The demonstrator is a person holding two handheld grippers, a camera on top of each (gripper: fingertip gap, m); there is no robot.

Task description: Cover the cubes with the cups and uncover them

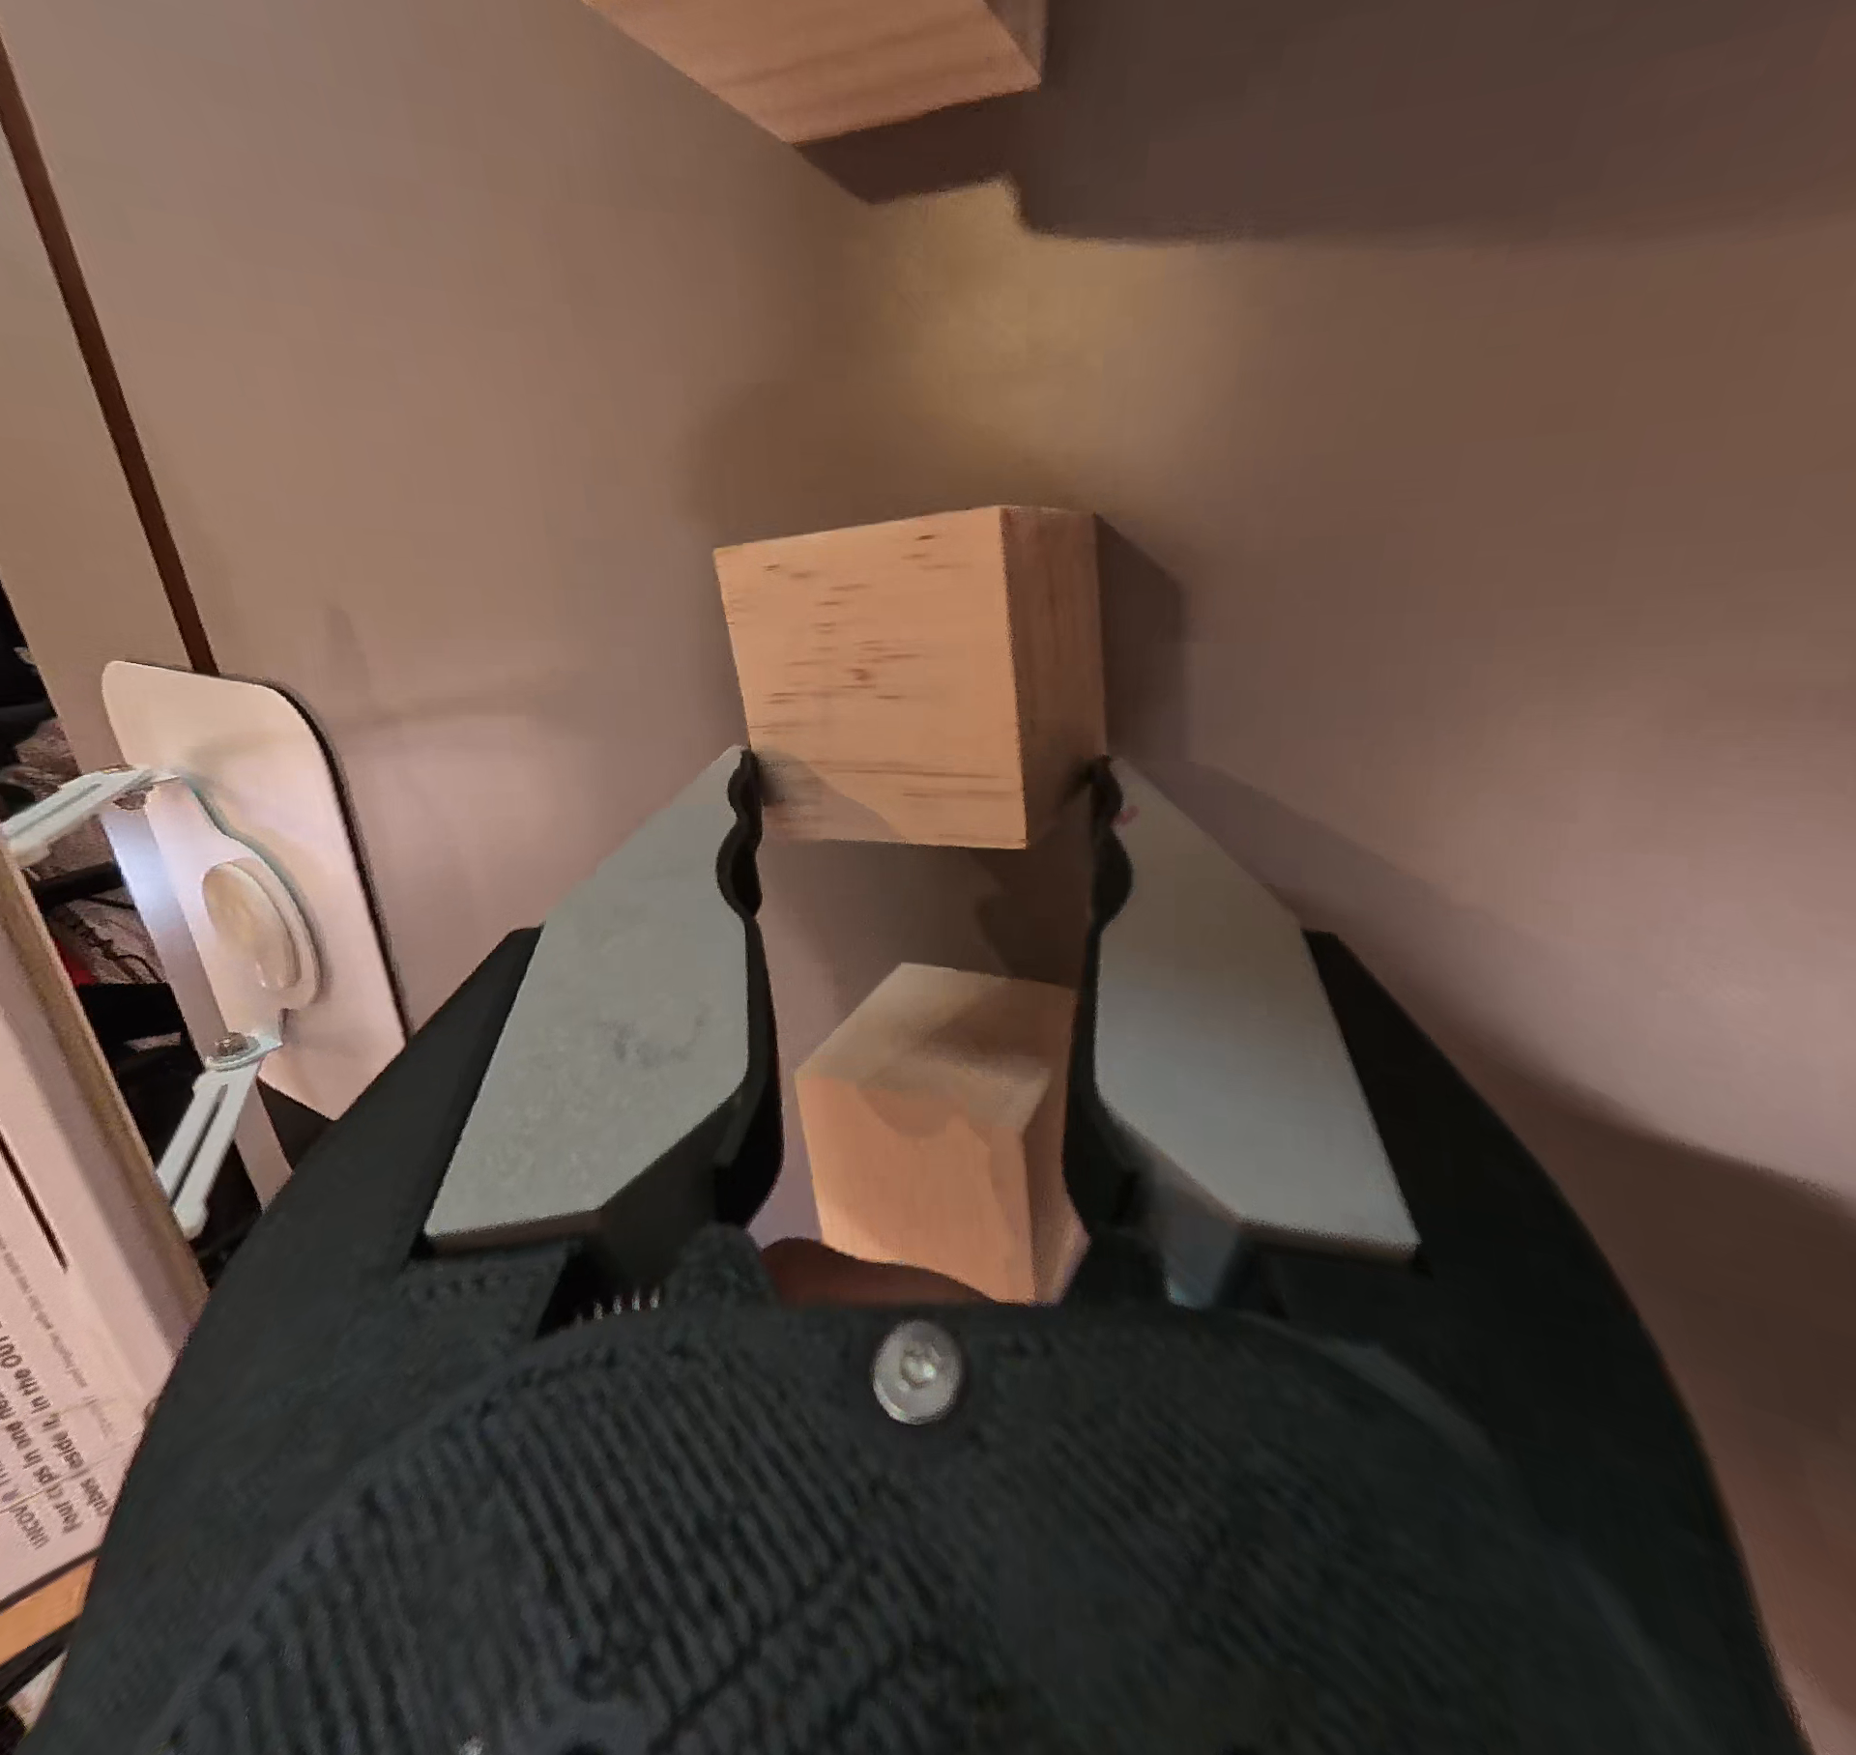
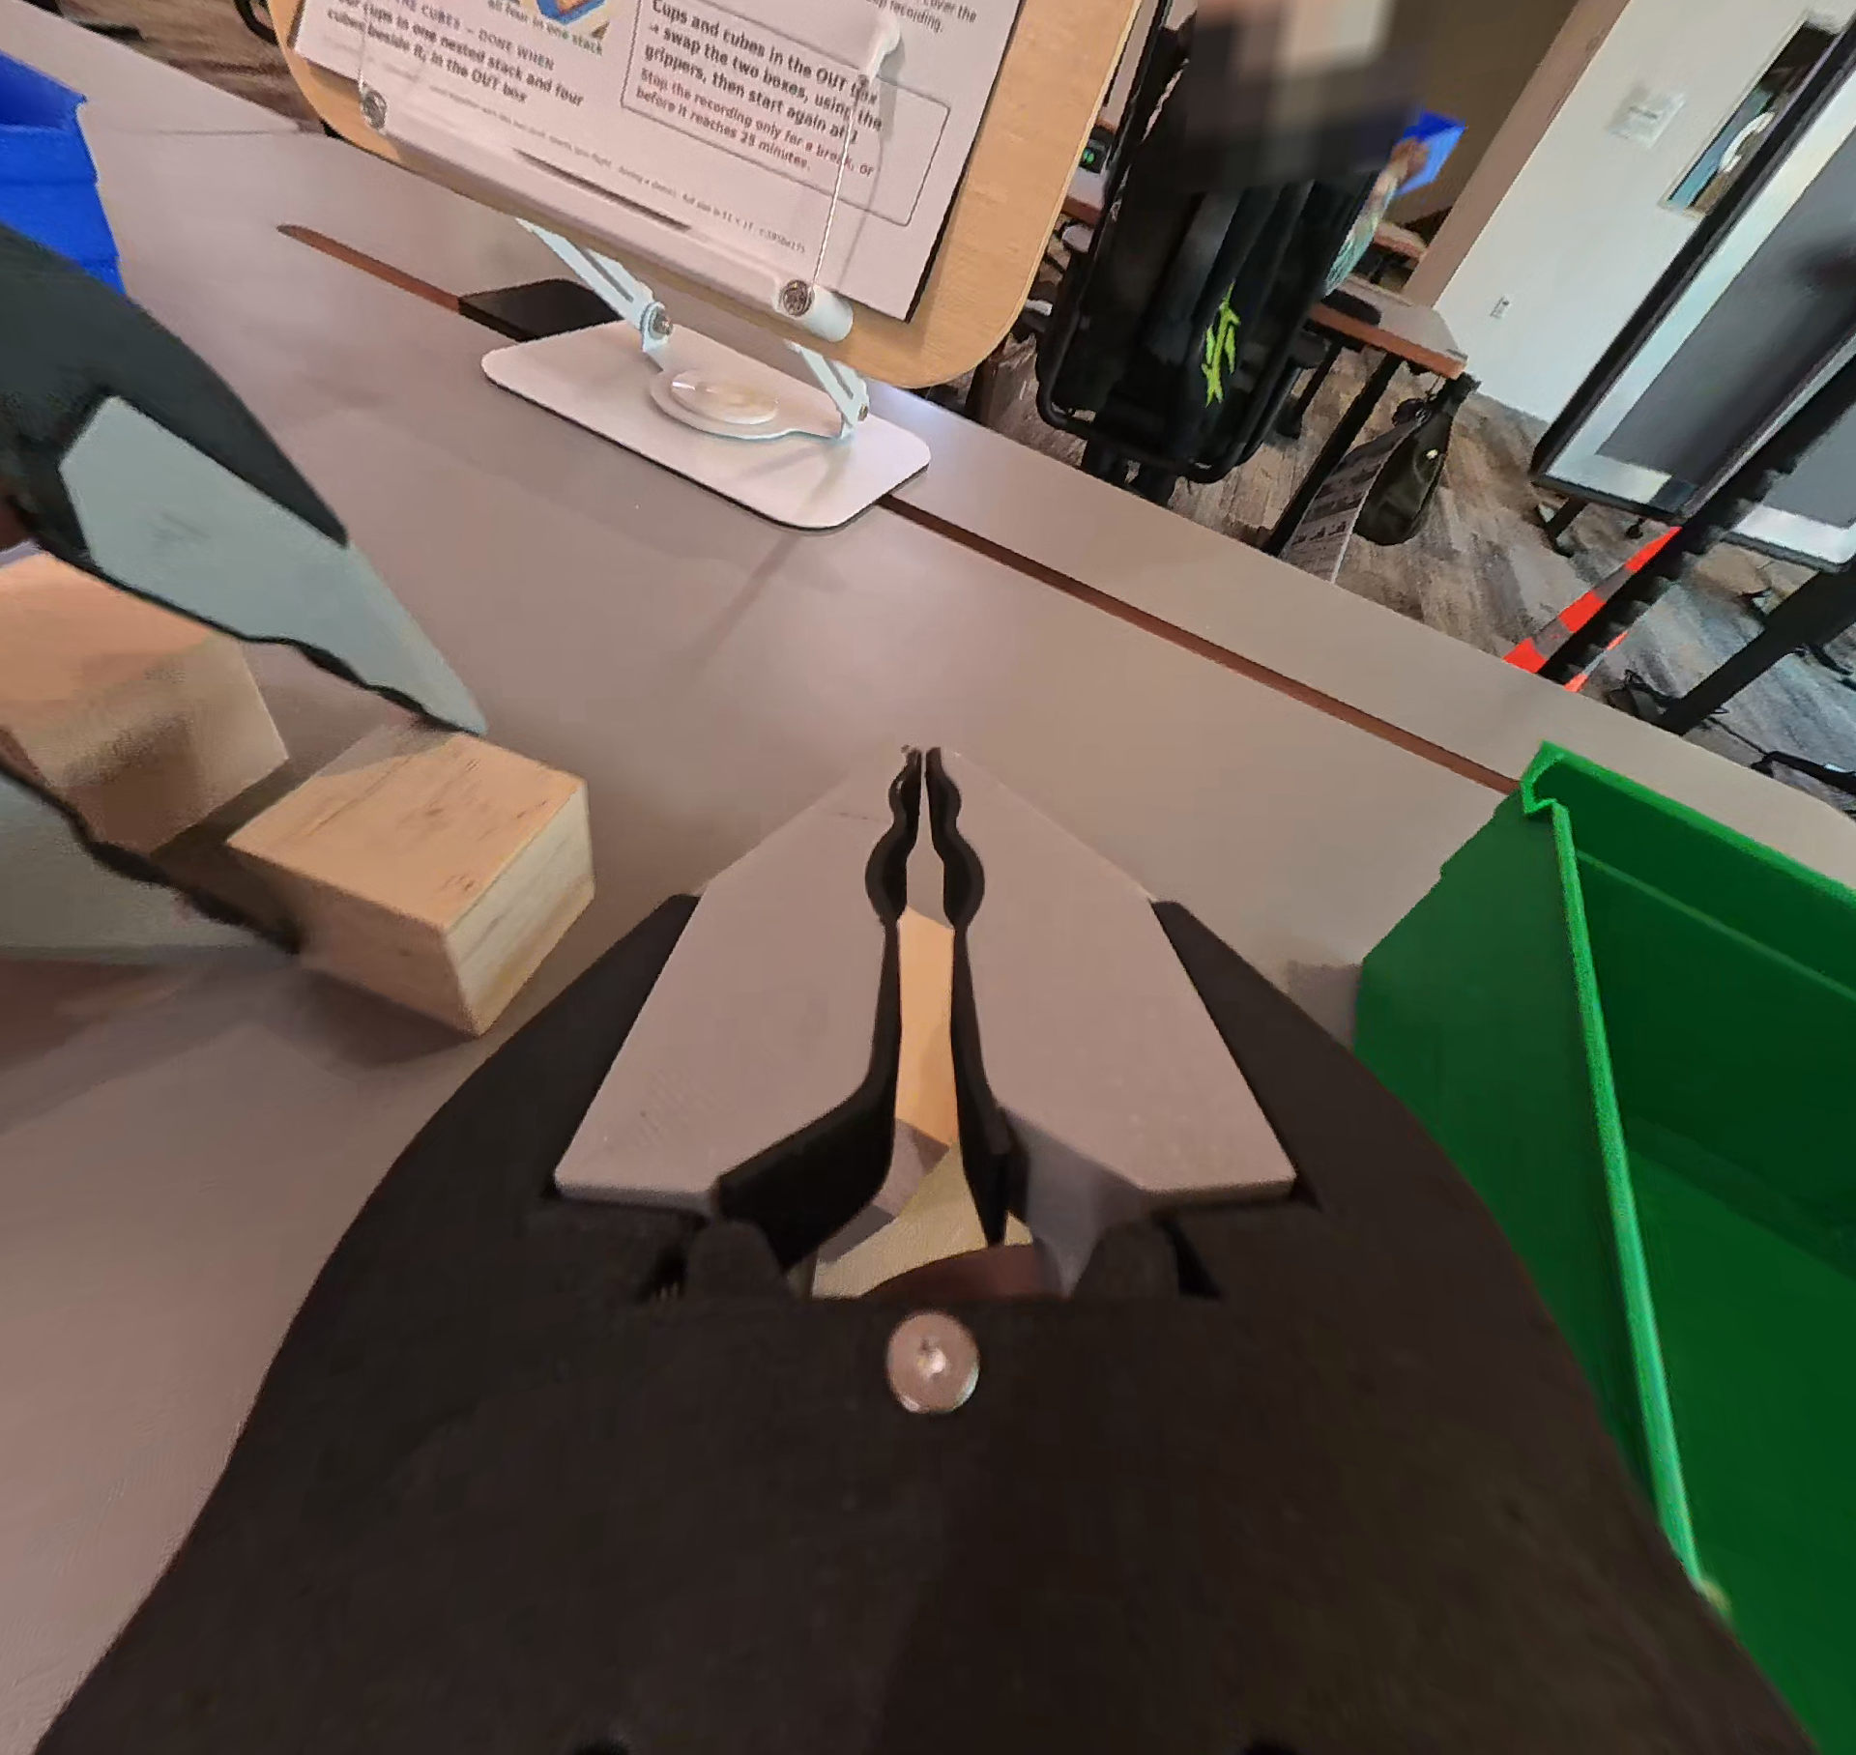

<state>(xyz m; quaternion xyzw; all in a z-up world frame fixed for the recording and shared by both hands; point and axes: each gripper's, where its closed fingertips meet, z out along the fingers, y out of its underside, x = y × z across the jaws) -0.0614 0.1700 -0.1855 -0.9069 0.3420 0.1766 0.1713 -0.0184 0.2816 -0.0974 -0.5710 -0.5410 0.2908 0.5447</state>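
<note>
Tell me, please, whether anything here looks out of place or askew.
Nothing looks damaged or spilled. The wooden cubes on the table are merely turned at differing angles, and the tips of the left tongs sit against the sides of the middle cube. No cups show in either view.

Warm, dim light is seen in the left wrist view, where hard dark shadows are cast rightward on the table by the wooden cubes. Brighter, cooler light is seen in the right wrist view. Edges are bent by wide-angle distortion and smeared by motion blur.
</note>
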